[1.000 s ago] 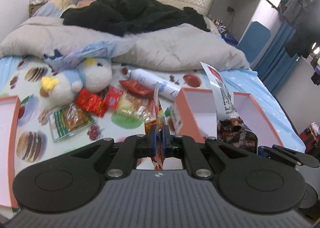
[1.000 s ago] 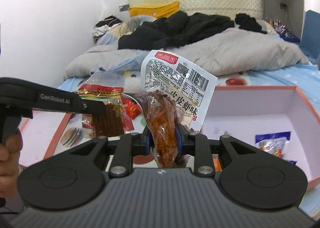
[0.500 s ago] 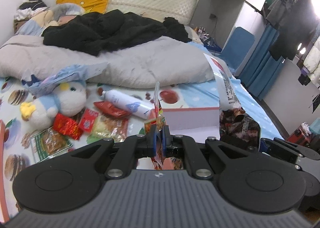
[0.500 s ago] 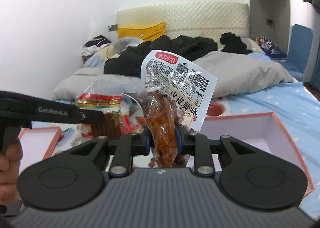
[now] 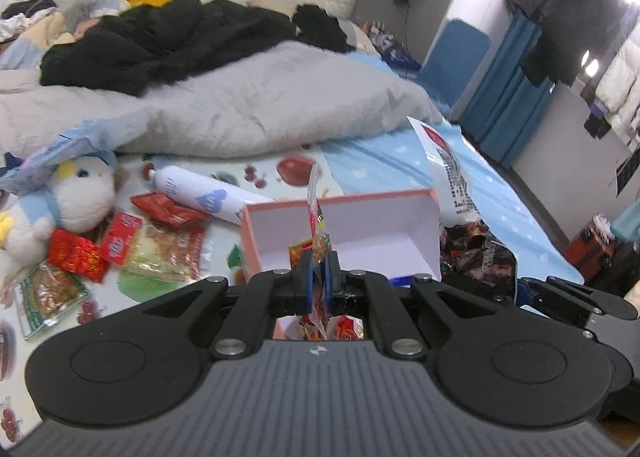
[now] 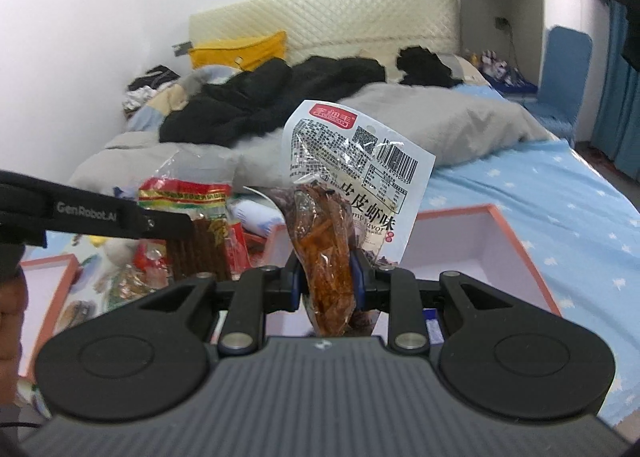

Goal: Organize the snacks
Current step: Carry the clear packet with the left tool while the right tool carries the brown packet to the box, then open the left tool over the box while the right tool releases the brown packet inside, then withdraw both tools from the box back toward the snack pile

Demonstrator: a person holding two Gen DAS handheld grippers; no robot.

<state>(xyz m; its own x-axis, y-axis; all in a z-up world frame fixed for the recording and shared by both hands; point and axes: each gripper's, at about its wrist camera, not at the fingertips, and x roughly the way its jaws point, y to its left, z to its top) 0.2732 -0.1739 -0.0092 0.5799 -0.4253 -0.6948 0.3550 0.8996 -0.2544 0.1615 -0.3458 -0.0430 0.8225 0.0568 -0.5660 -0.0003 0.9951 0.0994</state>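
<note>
Left hand-held gripper [image 5: 318, 273] clamped tight on a thin red snack packet [image 5: 316, 233], held edge-on above the pink-rimmed box [image 5: 344, 225] on the bed [image 5: 400, 161]. Right hand-held gripper [image 6: 326, 281] closed around a white shrimp-flavour snack bag [image 6: 348, 185] — upright, over the same box [image 6: 480, 253]. More packets [image 5: 168, 245] strewn on the bed, left of the box, near a plush toy [image 5: 76, 197] and white bottle [image 5: 200, 197].
</note>
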